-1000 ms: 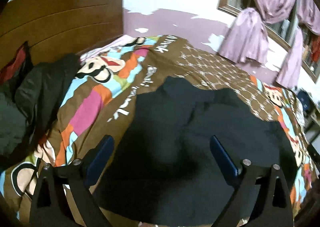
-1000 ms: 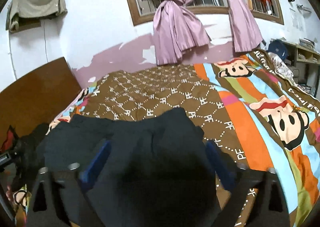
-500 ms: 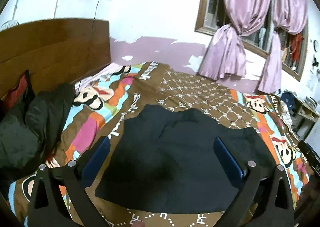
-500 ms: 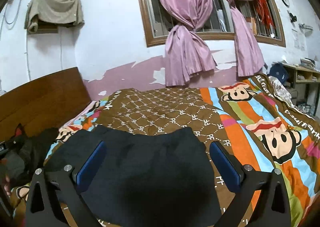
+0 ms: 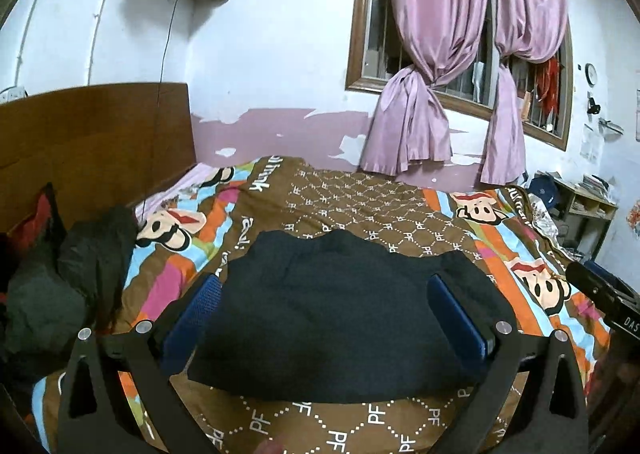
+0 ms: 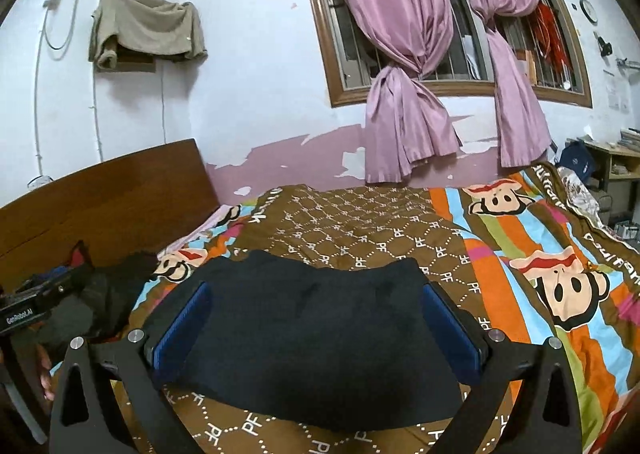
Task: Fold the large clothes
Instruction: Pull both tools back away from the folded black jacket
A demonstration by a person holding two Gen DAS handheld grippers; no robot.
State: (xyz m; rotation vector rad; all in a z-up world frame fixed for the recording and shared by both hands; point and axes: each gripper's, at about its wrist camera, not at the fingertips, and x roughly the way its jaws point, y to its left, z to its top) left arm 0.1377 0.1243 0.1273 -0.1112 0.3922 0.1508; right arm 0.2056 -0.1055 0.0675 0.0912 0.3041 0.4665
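Note:
A black garment lies folded flat on the bed's patterned quilt. It also shows in the right wrist view. My left gripper is open and empty, held above the garment's near part, blue pads wide apart. My right gripper is open and empty too, above the same garment. Neither touches the cloth. The right gripper's body shows at the right edge of the left wrist view; the left gripper's body shows at the left edge of the right wrist view.
A pile of dark clothes lies at the left by the wooden headboard. The wall with a window and pink curtains is behind the bed. A shelf unit stands at the far right.
Both grippers have pulled back and risen away from the garment, so more of the room and bed shows. The garment stays flat on the quilt. Both stay open.

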